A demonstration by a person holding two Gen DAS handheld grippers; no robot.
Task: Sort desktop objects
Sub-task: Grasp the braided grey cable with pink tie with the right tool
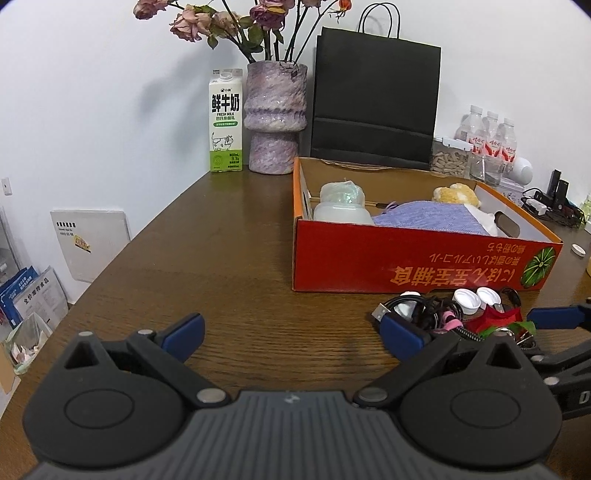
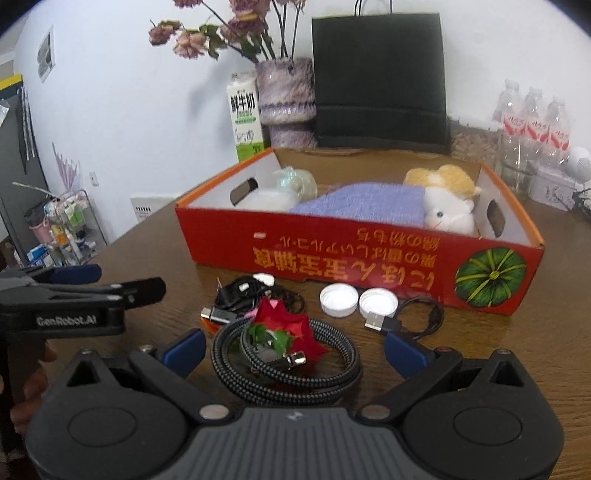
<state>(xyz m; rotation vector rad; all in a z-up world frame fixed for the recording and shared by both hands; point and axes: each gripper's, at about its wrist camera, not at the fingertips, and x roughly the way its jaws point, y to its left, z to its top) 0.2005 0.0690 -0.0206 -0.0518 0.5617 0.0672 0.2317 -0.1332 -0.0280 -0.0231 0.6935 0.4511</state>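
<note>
Braided cable (image 2: 286, 373) coiled flat, axisless

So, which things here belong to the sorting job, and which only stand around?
For the job:
red box
braided cable
red paper flower
two white caps
black USB cables
both grippers, open: left, right

Just standing about:
milk carton
vase
black bag
water bottles

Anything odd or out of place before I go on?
The box's print reads upside down. Two loose white caps lie on the table among cables, with no open bottle near them. The flowers in the vase look wilted. Nothing spilled.
</note>
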